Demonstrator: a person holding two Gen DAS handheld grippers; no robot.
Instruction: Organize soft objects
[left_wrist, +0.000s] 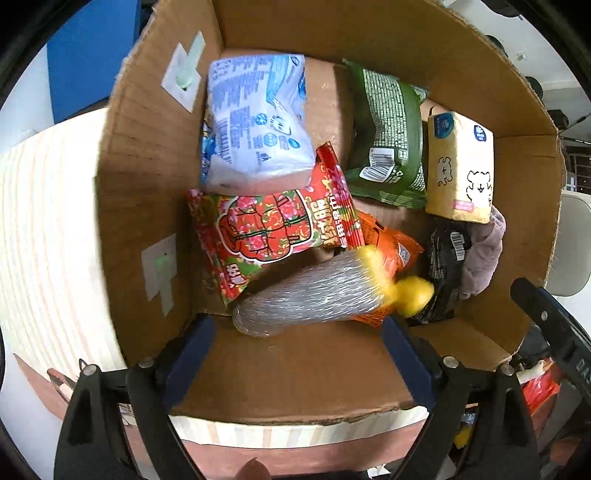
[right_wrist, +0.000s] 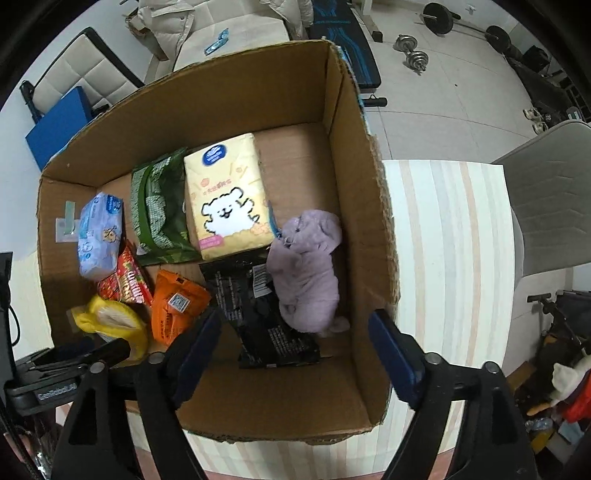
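**Soft goods packed in an open carton**

The brown corrugated cardboard box (right_wrist: 343, 155) stands on a pale striped tabletop (right_wrist: 450, 236), top flaps open. Inside, a yellow tissue pack printed with a white bear (right_wrist: 227, 199) lies flat, its long axis running toward the far wall. Beside it lie a green foil pouch (right_wrist: 159, 210) and a pale blue wipes pack (left_wrist: 255, 122). A crumpled lilac cloth (right_wrist: 306, 269) lies in the right part of the box, beside a black packet (right_wrist: 266, 317). A clear-wrapped roll with a yellow end (left_wrist: 314, 291) lies crosswise under the left gripper (left_wrist: 299, 354), yellow end rightward. Both it and the right gripper (right_wrist: 295, 354) hang above the box, jaws spread wide, holding nothing.
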